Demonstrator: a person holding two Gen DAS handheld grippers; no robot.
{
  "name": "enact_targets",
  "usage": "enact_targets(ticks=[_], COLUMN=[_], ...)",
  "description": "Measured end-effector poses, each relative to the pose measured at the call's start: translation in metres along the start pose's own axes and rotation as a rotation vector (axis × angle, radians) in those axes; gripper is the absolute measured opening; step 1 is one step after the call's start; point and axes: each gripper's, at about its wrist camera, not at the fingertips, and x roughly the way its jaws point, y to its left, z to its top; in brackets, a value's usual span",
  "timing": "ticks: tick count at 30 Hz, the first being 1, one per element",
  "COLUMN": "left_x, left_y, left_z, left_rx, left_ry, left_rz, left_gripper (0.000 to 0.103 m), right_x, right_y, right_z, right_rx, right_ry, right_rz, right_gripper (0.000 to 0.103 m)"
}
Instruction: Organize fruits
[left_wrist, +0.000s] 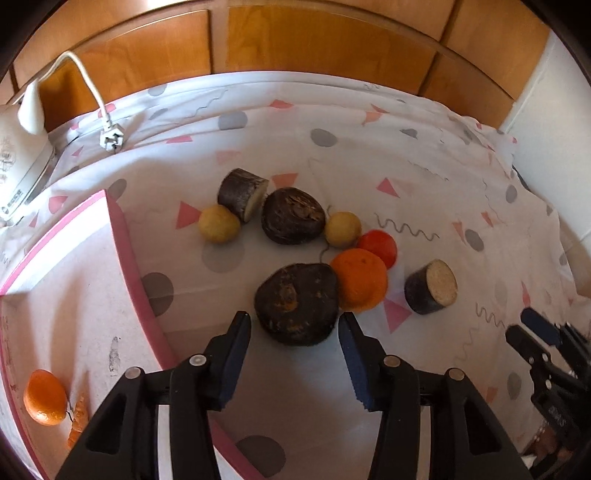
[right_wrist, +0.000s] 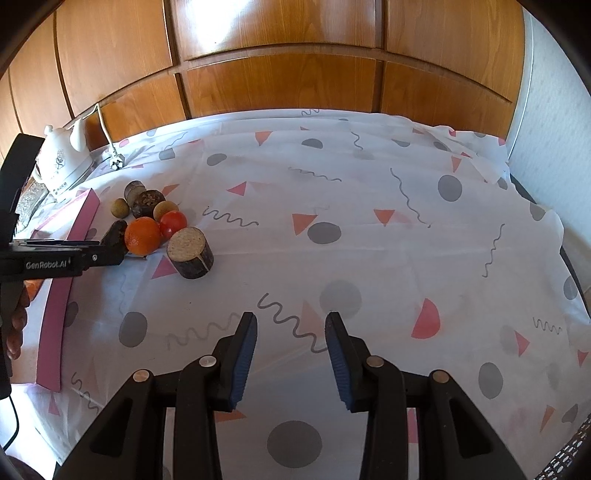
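Fruit lying dark and lumpy on the desk, touching an orange on its right, with a pink-rimmed tray to the left. Left gripper fingers parted astride its near edge, not pressing; right gripper fingers narrow, empty, over bare cloth. Could nudge the orange rolling into the tomato, or slip off the rounded skin if closed this shallow.

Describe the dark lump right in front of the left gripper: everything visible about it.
The dark lump is a rounded, flattened, blackish-brown piece with a rough, matte skin and small orange-brown scuffs. It lies on the patterned cloth, nearest the left gripper, whose open pads flank its near edge without clearly pressing it. Its right side touches the orange. In the right wrist view it is almost wholly hidden behind the gripper.
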Motion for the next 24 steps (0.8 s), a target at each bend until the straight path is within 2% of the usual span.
enact_targets(ticks=[2,3,7,10,24], left_x=[0.000,0.000,-0.004,-0.008,-0.092], left_y=[-0.001,-0.002,-0.007,-0.003,0.008], left_z=[0.001,0.002,-0.001,-0.007,-0.056], left_rx=[0.004,0.008,0.049,0.007,-0.100], left_ry=[-0.007,-0.010,-0.045,-0.066,-0.254], left_rz=[0.002,0.007,0.028,0.006,-0.088], left_gripper=[0.050,0.044,0.043,0.043,0.043], right_x=[0.001,0.001,0.002,0.001,0.003], right_y=[-0.001,-0.001,-0.001,-0.002,0.016], right_z=[0.000,0.000,0.001,0.001,0.013], right_rx=[0.003,0.004,0.005,0.004,-0.032], right_ry=[0.003,0.004,0.003,-0.003,0.007], right_rz=[0.000,-0.001,0.000,0.000,0.078], right_gripper=[0.039,0.039,0.039,0.039,0.039])
